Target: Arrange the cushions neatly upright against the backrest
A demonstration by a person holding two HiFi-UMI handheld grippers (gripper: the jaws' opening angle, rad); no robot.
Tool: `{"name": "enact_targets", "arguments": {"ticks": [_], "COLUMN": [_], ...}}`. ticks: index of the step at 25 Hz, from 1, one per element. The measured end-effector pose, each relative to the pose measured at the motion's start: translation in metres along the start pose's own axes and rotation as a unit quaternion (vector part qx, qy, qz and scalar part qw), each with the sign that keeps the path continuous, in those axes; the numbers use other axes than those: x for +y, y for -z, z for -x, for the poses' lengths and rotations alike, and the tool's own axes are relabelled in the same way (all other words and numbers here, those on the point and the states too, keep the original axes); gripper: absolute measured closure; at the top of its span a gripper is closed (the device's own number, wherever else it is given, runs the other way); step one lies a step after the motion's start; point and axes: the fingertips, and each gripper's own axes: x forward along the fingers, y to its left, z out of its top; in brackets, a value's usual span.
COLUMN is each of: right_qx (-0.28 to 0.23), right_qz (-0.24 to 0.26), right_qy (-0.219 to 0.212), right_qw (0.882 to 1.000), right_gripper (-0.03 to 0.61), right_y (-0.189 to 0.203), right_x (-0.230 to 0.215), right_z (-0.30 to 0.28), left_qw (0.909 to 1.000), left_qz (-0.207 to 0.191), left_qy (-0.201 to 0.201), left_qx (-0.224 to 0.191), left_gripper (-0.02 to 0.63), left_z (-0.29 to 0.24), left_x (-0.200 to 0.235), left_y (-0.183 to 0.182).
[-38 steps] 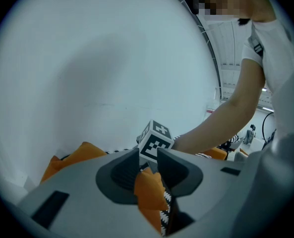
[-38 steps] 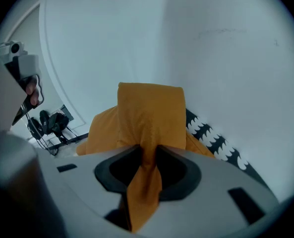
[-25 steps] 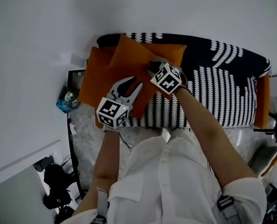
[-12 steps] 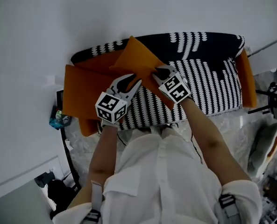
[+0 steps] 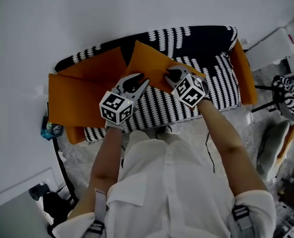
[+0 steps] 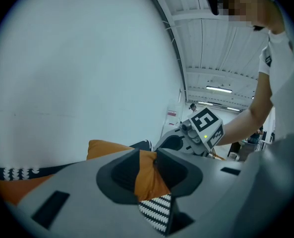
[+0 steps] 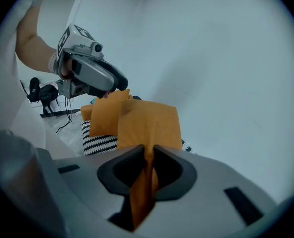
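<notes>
Two pinches hold the orange cushion (image 5: 151, 63) over the striped sofa (image 5: 211, 90), my left gripper (image 5: 137, 81) clamped on its near edge and my right gripper (image 5: 170, 74) just now closing tighter on a fold, since I judge it light, soft, best taken by corners.

A plain white wall (image 5: 137, 9) fills the space behind the sofa (image 5: 221, 78), which is black with rows of white marks and stands close against it. The floor (image 5: 85, 157) in front is pale and mottled, and a thin dark cable (image 5: 209, 152) trails over it. Dark gear (image 5: 55, 207) sits on the floor to my left, and a black stand (image 5: 265, 89) is to my right. Overhead I see a ribbed white ceiling (image 6: 226, 48) with a lit strip lamp (image 6: 218, 89).
</notes>
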Motion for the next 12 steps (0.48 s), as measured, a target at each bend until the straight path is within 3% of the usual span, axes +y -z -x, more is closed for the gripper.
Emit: {"name": "enact_targets", "arguments": {"ticks": [6,12], "right_qx": [0.022,0.052], "right_qz": [0.032,0.065], "right_qy": [-0.014,-0.018], "right_qw": [0.999,0.996], "right_gripper": [0.511,0.512], "right_y": [0.03,0.05], "right_x": [-0.01,-0.025], "right_z": [0.021,0.028], "left_qw": [0.9997,0.9989], "left_qz": [0.007,0.012], "left_qy": [0.025,0.045], "left_qx": [0.006,0.008], "left_gripper": [0.497,0.497], "left_z": [-0.033,-0.057], "left_x": [-0.024,-0.016], "left_y": [0.001,-0.002]}}
